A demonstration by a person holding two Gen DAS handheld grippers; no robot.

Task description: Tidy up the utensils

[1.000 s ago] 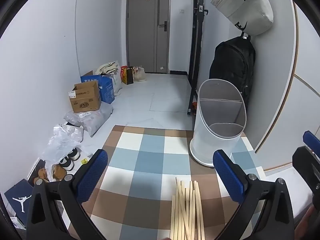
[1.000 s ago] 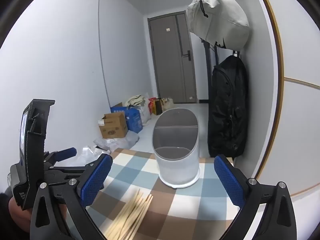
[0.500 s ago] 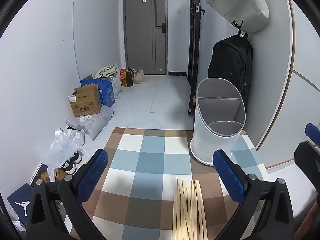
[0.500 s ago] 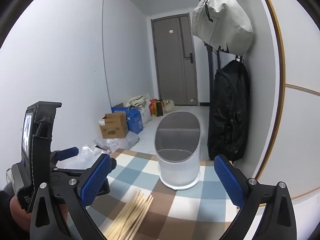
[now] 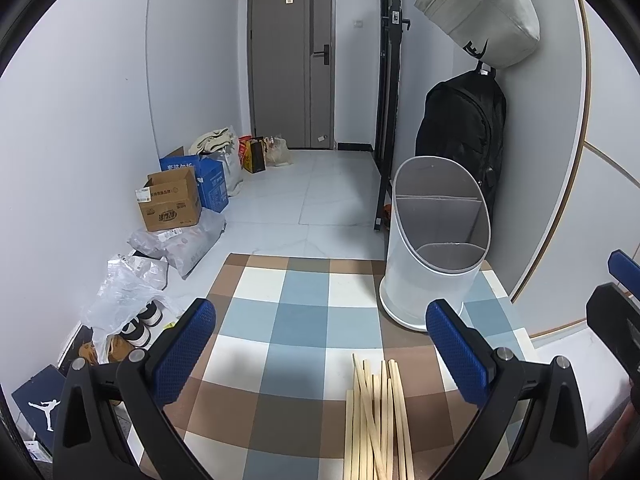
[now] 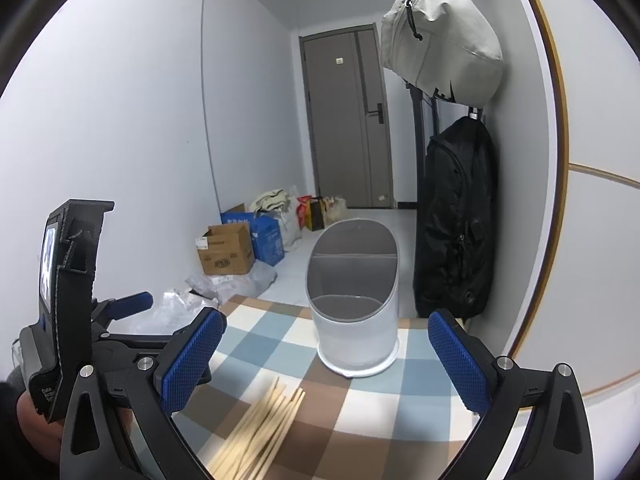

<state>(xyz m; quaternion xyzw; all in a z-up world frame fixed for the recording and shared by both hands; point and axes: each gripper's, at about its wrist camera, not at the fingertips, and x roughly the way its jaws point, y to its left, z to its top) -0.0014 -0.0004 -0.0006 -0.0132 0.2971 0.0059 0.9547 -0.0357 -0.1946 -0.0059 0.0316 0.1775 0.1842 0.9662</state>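
Both grippers hang above a checked cloth with their blue-padded fingers spread wide and nothing between them. From the left gripper, the bundle of wooden chopsticks lies loose on the checked cloth, low in the view between the two fingers and nearer the right-hand one. From the right gripper, the same chopsticks lie below and left of centre, fanned out and a little blurred, on the cloth. The left gripper's body shows at the left edge of this view, a small screen on its side, with a hand partly seen beneath it.

Farther on, a white utensil holder stands upright at the cloth's far right corner, its slanted top open and its grey inside split by dividers; the compartments look empty. It is well apart from the chopsticks. Behind it a black backpack hangs on the wall under a pale bag. Cardboard boxes and plastic bags sit along the left wall, and a grey door closes the far end.
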